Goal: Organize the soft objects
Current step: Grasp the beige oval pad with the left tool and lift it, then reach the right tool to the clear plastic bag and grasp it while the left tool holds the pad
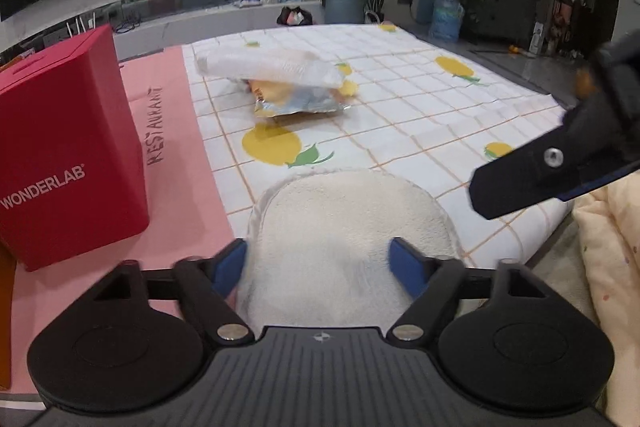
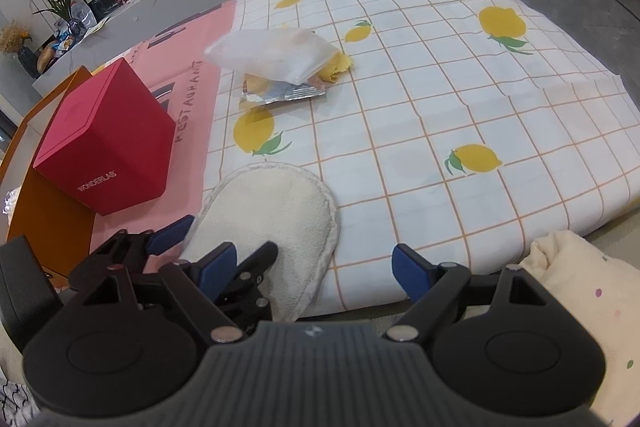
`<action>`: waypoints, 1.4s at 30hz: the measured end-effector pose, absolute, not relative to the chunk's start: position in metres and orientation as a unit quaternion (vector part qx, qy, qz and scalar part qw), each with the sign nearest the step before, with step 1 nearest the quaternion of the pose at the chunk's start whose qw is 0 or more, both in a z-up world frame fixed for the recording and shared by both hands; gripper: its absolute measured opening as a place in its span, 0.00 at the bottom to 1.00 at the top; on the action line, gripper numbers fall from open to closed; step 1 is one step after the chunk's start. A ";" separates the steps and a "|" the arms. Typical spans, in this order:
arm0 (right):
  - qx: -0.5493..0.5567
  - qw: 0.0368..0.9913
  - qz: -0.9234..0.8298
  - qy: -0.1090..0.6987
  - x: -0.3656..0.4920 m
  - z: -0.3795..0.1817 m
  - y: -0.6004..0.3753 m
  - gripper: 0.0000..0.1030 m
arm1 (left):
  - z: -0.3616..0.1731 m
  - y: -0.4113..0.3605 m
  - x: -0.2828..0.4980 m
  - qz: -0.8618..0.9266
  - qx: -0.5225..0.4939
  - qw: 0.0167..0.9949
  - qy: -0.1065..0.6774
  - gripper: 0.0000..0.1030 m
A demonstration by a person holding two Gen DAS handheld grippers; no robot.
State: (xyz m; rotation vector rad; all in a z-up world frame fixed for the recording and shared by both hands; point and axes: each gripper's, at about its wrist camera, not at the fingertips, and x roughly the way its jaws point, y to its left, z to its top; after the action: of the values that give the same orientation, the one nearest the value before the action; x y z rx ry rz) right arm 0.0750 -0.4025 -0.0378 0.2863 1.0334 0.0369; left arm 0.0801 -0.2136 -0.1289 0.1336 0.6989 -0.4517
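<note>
A cream fluffy pad [image 1: 344,227] lies at the near edge of the lemon-print cloth [image 1: 420,99]. My left gripper [image 1: 320,263] is open, its blue-tipped fingers on either side of the pad's near end. In the right wrist view the pad [image 2: 276,203] lies at lower left with the left gripper [image 2: 204,243] at it. My right gripper [image 2: 316,271] is open and empty above the cloth's near edge [image 2: 400,291], to the right of the pad. It shows at the right of the left wrist view [image 1: 560,163]. A white plastic bag over a foil packet [image 1: 280,83] lies further back.
A red WONDERLAB box [image 1: 68,147] stands at left on a pink mat [image 1: 176,147]. A cream dotted cloth [image 2: 588,307] lies at the near right, off the table cloth. An orange board [image 2: 44,211] sits behind the box.
</note>
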 end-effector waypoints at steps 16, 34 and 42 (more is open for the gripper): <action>0.100 0.877 0.038 0.469 0.077 -0.038 -0.394 0.80 | -0.129 -0.184 0.086 -0.168 0.054 0.931 0.318 0.20; -0.003 0.876 0.004 0.483 0.168 -0.102 -0.360 0.98 | -0.140 -0.154 0.080 -0.163 0.005 0.948 0.274 0.25; 0.002 0.920 -0.039 0.389 0.191 -0.105 -0.366 0.77 | -0.143 -0.154 0.076 -0.160 -0.002 0.953 0.258 0.25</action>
State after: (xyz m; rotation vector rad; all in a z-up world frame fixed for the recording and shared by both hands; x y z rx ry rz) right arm 0.1909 -0.3658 -0.1051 0.0044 0.7997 -0.0804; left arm 0.0758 -0.1540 -0.1427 -0.0042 0.5234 -0.3254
